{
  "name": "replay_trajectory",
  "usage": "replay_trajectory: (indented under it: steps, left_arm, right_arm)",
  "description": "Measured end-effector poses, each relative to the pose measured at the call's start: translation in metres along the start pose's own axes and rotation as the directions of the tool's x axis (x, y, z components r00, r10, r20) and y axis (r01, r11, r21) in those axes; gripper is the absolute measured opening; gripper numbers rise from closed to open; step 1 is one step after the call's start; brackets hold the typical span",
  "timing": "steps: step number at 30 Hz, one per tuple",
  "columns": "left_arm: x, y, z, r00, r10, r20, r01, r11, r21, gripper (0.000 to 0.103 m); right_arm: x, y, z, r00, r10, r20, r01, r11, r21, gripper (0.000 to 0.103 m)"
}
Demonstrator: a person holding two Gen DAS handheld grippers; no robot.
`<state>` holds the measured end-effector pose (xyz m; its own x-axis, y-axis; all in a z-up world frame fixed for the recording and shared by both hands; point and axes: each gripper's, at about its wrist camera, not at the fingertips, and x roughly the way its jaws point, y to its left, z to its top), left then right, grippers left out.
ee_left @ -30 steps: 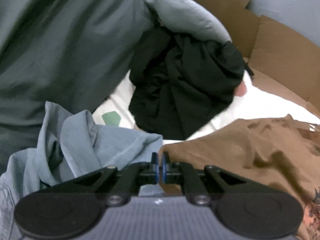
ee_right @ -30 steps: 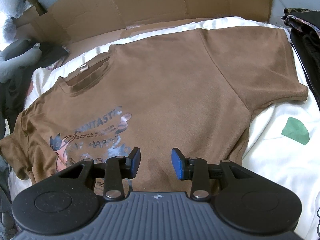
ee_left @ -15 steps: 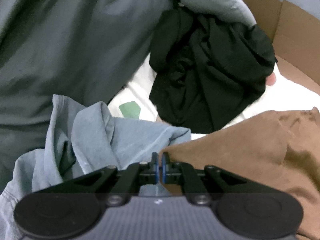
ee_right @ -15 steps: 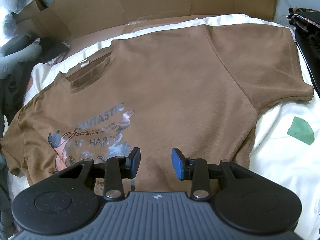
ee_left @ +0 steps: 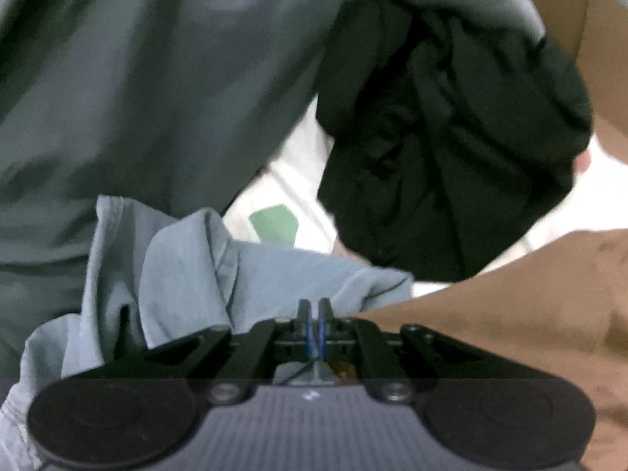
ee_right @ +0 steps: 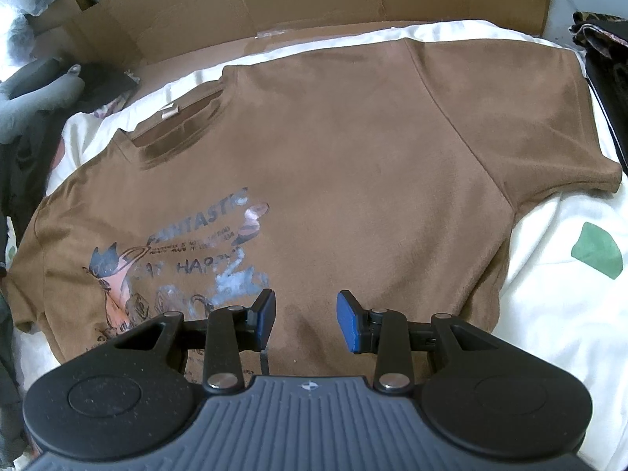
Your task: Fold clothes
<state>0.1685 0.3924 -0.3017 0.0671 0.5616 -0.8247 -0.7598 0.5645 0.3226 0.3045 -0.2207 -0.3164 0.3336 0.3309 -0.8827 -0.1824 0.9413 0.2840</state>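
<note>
Two tools: my left tool is clenched on the brown T-shirt edge; my right tool hangs released above that shirt, spread flat on the white sheet.

Open room over the shirt, clutter at the edges

The flat brown shirt leaves clear space above; cardboard walls the far side, a black garment heap and light blue cloth crowd one end, dark clothes the other.
</note>
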Motion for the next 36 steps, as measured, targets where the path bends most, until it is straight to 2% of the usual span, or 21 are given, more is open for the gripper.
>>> replay_trajectory:
  steps: [2, 5, 8, 12, 16, 22, 28, 33, 36]
  left_arm:
    - [0.005, 0.003, -0.003, 1.0, 0.004, -0.008, -0.004, 1.0, -0.029, 0.006]
    - [0.0, 0.013, -0.005, 0.999, -0.033, -0.003, 0.033, 0.995, -0.095, 0.008]
    - [-0.015, 0.016, -0.007, 0.999, -0.043, 0.018, 0.045, 0.993, -0.108, 0.008]
    - [-0.041, 0.018, -0.015, 0.995, -0.098, 0.036, 0.102, 0.982, -0.161, 0.01]
    - [-0.066, 0.013, -0.031, 0.991, -0.128, 0.043, 0.134, 0.971, -0.195, 0.025]
    - [-0.093, 0.007, -0.061, 0.982, -0.19, 0.024, 0.19, 0.95, -0.247, 0.033]
    - [-0.108, -0.01, -0.093, 0.978, -0.209, 0.003, 0.205, 0.956, -0.212, 0.039]
    - [-0.113, -0.041, -0.12, 0.98, -0.198, -0.015, 0.196, 0.975, -0.106, 0.046]
    - [-0.105, -0.057, -0.128, 0.982, -0.185, -0.045, 0.182, 0.981, -0.062, 0.046]
  right_arm:
    - [-0.001, -0.001, -0.001, 1.0, -0.003, -0.002, 0.003, 1.0, 0.001, 0.042]
    - [-0.004, -0.003, -0.002, 1.0, -0.003, 0.003, 0.003, 1.0, 0.003, 0.042]
    - [-0.009, -0.006, -0.003, 1.0, -0.004, 0.009, 0.004, 1.0, 0.006, 0.042]
    - [-0.018, -0.009, -0.005, 1.0, -0.001, 0.022, 0.001, 1.0, 0.011, 0.042]
    - [-0.028, -0.012, -0.008, 0.999, 0.003, 0.033, -0.003, 1.0, 0.008, 0.042]
    - [-0.044, -0.021, -0.015, 0.999, 0.004, 0.049, -0.005, 1.0, 0.021, 0.042]
    - [-0.055, -0.033, -0.023, 0.998, 0.004, 0.058, -0.006, 0.999, 0.034, 0.042]
    - [-0.056, -0.042, -0.027, 0.999, 0.001, 0.051, -0.003, 0.999, 0.049, 0.042]
    - [-0.053, -0.046, -0.028, 0.999, -0.003, 0.045, 0.001, 0.998, 0.057, 0.042]
